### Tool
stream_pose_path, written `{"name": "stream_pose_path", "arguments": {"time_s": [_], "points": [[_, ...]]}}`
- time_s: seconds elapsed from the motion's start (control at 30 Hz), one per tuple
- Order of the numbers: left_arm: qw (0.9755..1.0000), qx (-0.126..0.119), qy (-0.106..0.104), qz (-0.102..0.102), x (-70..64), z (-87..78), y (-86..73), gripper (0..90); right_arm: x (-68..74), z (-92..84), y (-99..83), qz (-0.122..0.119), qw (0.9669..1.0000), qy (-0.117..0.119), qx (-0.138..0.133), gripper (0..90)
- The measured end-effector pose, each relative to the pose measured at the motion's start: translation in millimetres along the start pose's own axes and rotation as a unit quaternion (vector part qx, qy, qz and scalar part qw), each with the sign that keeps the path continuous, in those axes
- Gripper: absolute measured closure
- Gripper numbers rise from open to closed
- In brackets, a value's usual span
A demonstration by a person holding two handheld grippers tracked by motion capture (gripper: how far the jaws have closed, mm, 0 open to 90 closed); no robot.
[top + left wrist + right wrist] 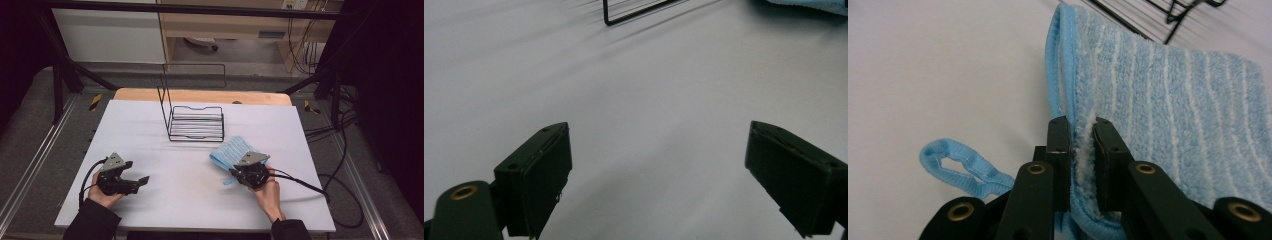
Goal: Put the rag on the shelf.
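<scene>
White sheeting covers the desk [190, 200], with a strip of bare wood showing along its far edge.

Left side: the left gripper [141, 181] rests low over the near-left part of the desk, held in the person's left hand [100, 196]; the sleeve is cut off by the bottom edge of the high view. In the left gripper view its jaws stand spread wide with nothing between them, only bare sheeting. Both jaws are cut off at the bottom of that view.

Centre: a black wire rack [196, 123] stands toward the far side, with a tall wire handle rising at its left end. In the left gripper view only one wire corner of it enters at the top edge.

Right side: a light blue striped towel [233, 150] lies folded on the desk, near and right of the rack, apart from it. The right gripper [239, 172], held in the person's right hand [269, 192], covers the towel's near corner in the high view. In the right gripper view its jaws are closed on a pinch of the towel's pile close to the hemmed left edge; the fabric bunches between them. A blue hanging loop [960, 167] lies flat on the sheeting just left of the jaws; its attachment to the towel is hidden behind the gripper.
</scene>
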State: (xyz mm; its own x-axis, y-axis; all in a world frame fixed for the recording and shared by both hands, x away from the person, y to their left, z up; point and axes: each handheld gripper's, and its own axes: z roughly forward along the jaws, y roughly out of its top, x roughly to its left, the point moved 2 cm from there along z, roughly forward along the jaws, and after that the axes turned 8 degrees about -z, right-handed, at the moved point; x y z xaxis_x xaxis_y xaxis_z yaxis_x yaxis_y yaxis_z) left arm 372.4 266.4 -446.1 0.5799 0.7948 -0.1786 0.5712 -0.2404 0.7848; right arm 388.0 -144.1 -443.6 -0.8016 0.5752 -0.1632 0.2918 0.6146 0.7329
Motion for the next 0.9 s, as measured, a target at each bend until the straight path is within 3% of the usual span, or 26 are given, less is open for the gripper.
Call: {"name": "stream_pose_path", "arguments": {"time_s": [0.23,0.7,0.9], "points": [[1.0000,0.002,0.000,-0.001,-0.3,0.0,0.0,11.5,20.5,4.0,6.9,-0.001,0.9990,0.045,-0.001,79.9],[1.0000,0.003,0.000,0.000,-0.3,0.0,0.2,11.4,47.9,7.5,17.6,-0.006,0.9950,0.100,-0.008,79.7],[1.0000,0.003,0.000,-0.001,-0.4,0.0,0.3,11.5,60.7,7.4,21.4,-0.020,0.9920,0.124,-0.006,79.5]]}}
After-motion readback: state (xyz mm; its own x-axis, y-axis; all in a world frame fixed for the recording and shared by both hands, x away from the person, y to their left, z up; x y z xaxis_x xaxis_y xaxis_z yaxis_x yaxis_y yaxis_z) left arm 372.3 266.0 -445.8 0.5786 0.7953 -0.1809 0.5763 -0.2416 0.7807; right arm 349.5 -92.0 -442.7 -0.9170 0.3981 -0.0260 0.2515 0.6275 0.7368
